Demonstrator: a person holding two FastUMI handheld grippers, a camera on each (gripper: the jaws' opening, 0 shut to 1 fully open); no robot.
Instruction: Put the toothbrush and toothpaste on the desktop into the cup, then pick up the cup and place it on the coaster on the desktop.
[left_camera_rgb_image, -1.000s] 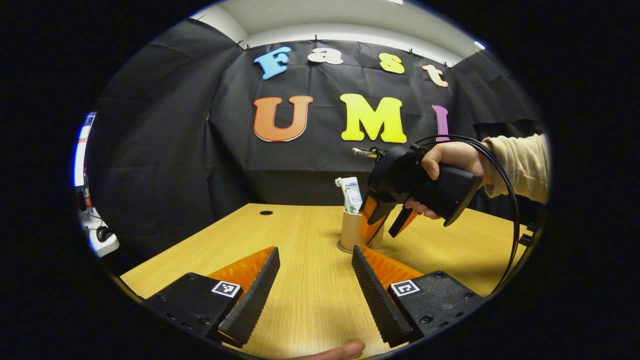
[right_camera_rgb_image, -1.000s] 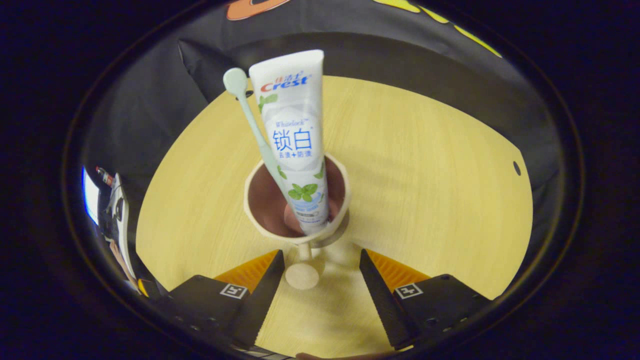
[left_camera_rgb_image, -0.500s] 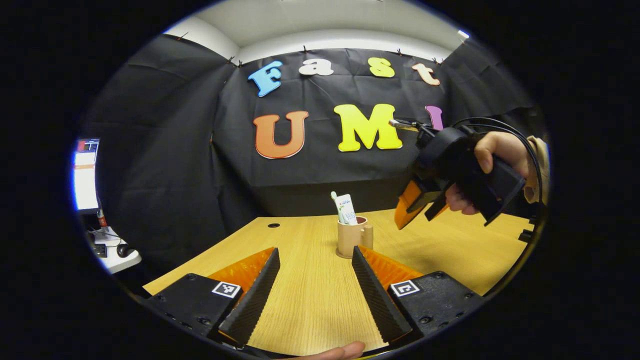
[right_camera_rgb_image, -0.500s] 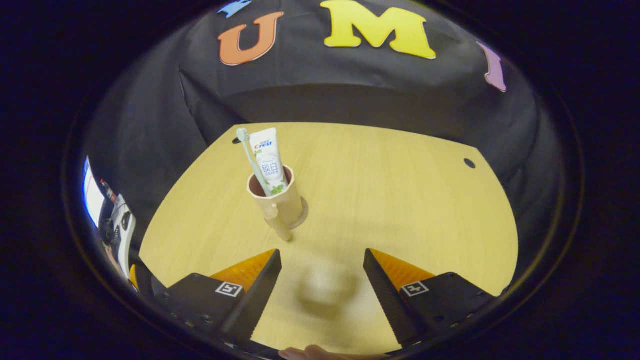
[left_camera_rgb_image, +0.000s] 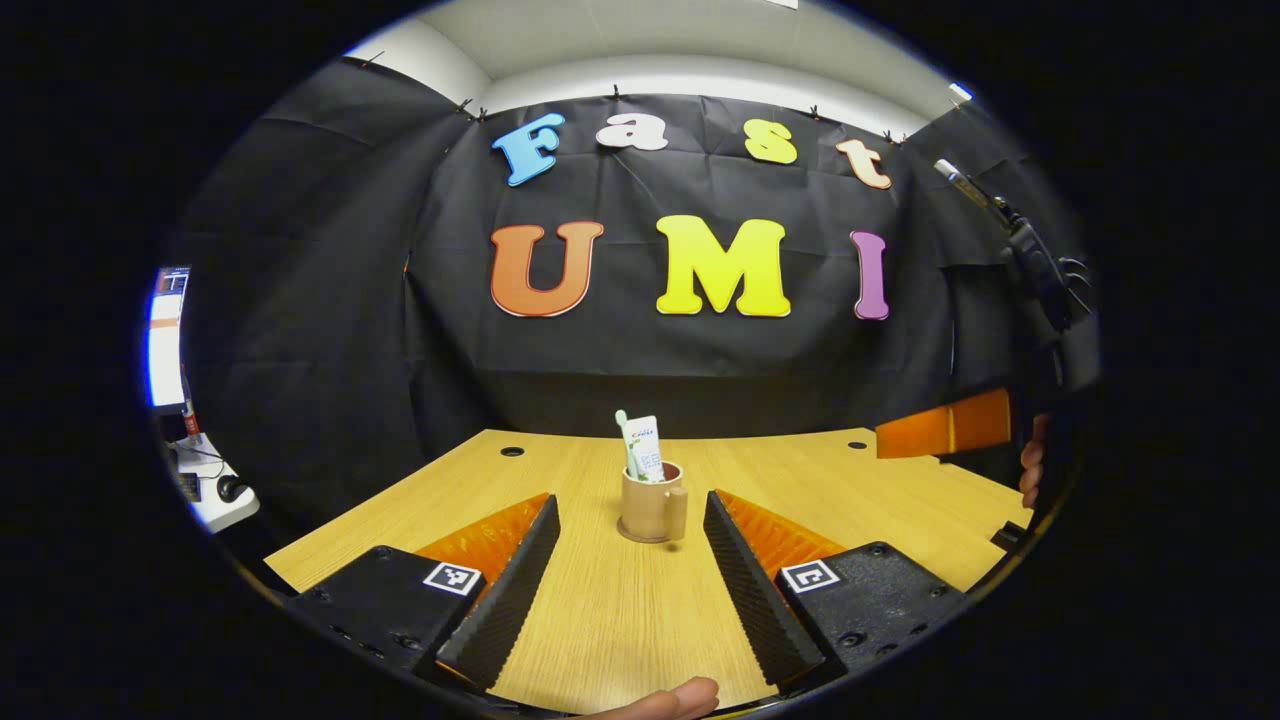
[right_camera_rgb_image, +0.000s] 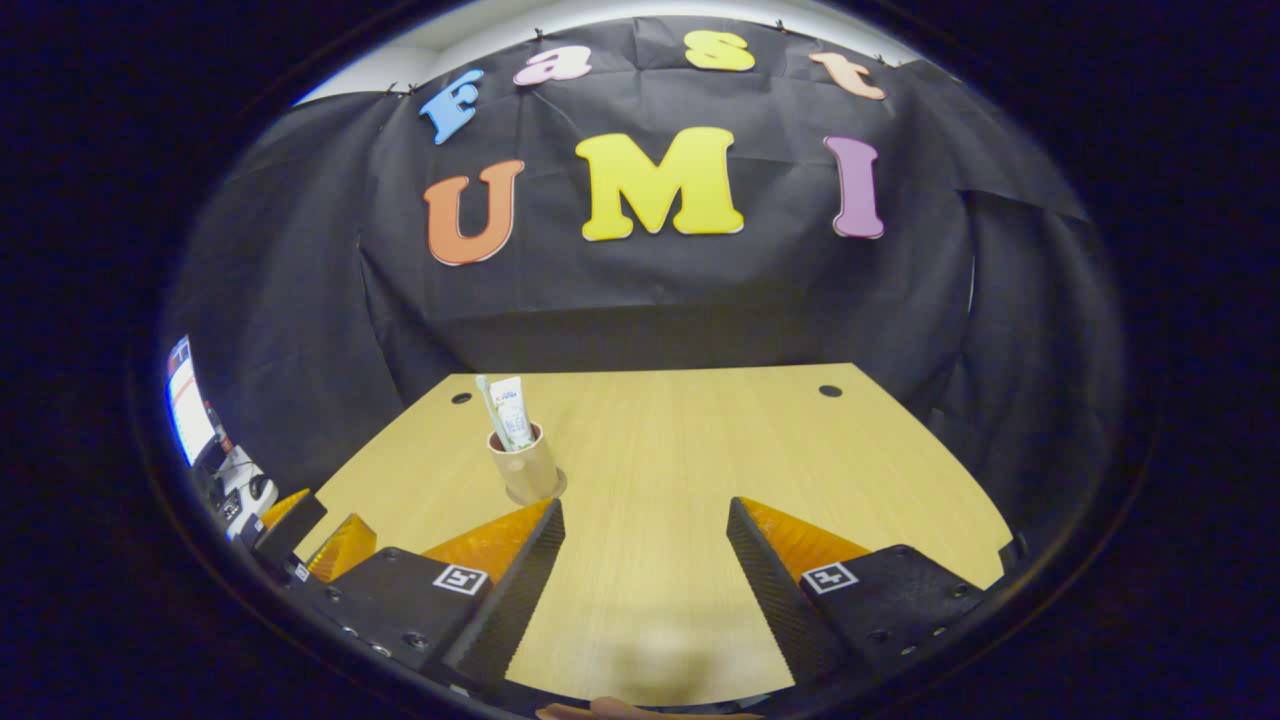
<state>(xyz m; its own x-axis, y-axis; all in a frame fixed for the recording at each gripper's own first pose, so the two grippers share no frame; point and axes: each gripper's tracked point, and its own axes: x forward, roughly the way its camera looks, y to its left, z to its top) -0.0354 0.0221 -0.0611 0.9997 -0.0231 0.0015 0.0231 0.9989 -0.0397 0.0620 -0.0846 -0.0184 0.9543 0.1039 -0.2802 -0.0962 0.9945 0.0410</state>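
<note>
A tan cup (left_camera_rgb_image: 648, 508) with a side handle stands upright on a round coaster (left_camera_rgb_image: 632, 537) in the middle of the wooden table (left_camera_rgb_image: 860, 490). A white toothpaste tube (left_camera_rgb_image: 648, 462) and a pale green toothbrush (left_camera_rgb_image: 624, 436) stick up out of it. My left gripper (left_camera_rgb_image: 630, 500) is open low over the near table, with the cup straight ahead beyond its fingertips. In the right gripper view the cup (right_camera_rgb_image: 525, 470), its toothpaste (right_camera_rgb_image: 511, 410) and toothbrush (right_camera_rgb_image: 488, 402) sit ahead to the left. My right gripper (right_camera_rgb_image: 645, 505) is open, holds nothing and stands well apart from the cup.
The right gripper's body (left_camera_rgb_image: 945, 430) and a hand (left_camera_rgb_image: 1030, 470) show at the far right edge of the left gripper view. The left gripper (right_camera_rgb_image: 320, 535) appears low left in the right gripper view. A monitor (left_camera_rgb_image: 165, 335) stands beyond the table's left edge.
My right gripper has drawn back and away from the cup, which stays on the coaster with the toothpaste and toothbrush inside. The left gripper has barely moved.
</note>
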